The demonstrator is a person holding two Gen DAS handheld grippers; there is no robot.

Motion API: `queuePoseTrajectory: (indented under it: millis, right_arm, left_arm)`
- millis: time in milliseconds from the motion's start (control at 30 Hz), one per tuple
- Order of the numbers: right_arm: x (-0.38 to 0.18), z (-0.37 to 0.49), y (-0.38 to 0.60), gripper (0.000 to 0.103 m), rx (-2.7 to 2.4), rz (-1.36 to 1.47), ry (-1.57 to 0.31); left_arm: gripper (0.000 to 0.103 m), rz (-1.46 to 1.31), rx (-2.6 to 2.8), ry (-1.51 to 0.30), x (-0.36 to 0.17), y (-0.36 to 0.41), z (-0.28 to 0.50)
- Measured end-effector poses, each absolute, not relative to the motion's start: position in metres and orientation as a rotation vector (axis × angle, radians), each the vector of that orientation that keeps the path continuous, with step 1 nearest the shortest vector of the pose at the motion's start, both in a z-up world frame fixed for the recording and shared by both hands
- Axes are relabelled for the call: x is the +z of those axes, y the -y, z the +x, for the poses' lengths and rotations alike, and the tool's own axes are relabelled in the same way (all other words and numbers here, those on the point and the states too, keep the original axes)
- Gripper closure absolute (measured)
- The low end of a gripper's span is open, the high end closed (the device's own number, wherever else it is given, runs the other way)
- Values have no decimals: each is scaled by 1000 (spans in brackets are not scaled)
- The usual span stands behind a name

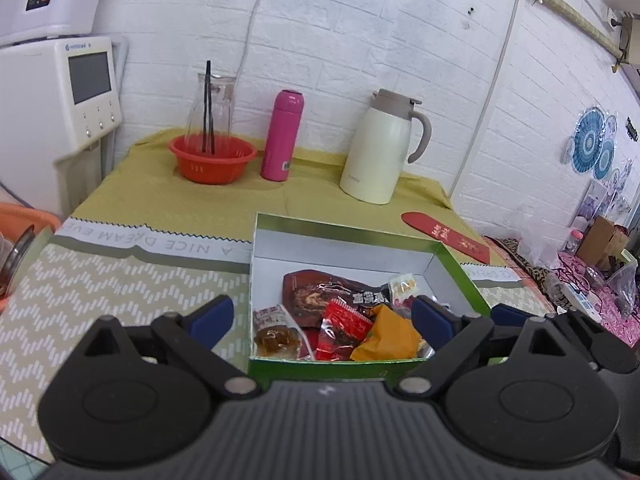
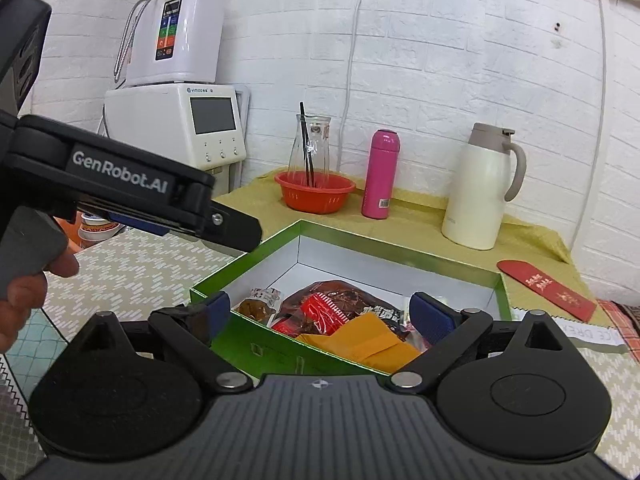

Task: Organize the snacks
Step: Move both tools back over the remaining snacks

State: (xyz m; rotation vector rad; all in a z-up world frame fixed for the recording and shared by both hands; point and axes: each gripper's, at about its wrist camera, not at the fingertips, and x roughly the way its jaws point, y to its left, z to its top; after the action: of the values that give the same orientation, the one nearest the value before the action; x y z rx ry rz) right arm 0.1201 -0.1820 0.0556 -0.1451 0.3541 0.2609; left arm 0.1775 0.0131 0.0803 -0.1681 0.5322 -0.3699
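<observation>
Snacks (image 1: 340, 324) lie in the green box (image 1: 460, 268) on the surface; both tools, left (image 1: 320, 316) and right (image 2: 324, 316), gape empty above it. "GenRobot.AI" marks the left tool's side, "A NICE DREAM" the mat (image 1: 120, 284).

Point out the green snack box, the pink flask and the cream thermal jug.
green snack box (image 1: 316, 368), left wrist view, on its near outer wall.
pink flask (image 2: 380, 174), right wrist view, mid-body.
cream thermal jug (image 1: 376, 152), left wrist view, middle of its body.

- Orange plastic basin (image 1: 28, 220) cut off by the left wrist view's left edge (contents unclear).
- Snack packets' (image 2: 360, 340) near ends hidden behind the green cardboard box's wall (image 2: 288, 354).
</observation>
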Motion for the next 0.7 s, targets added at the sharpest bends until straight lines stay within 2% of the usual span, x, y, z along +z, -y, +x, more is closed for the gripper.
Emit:
queuePoseTrajectory:
  millis: [167,333,500,700]
  right_arm:
    - [74,79,193,0,241,-146,-302]
    - [78,39,205,0,263,-84,-305]
    - [53,19,209,0,271,-33,-358]
    - [7,30,204,0,273,48,-540]
  left_arm:
    - [10,-145,-362,-523,83,-24,147]
    - [10,-174,-403,-570,63,-30,131]
    - [10,-168,-407,-624,39,-31,131]
    - [10,-134,-368,-660,16,-26,147]
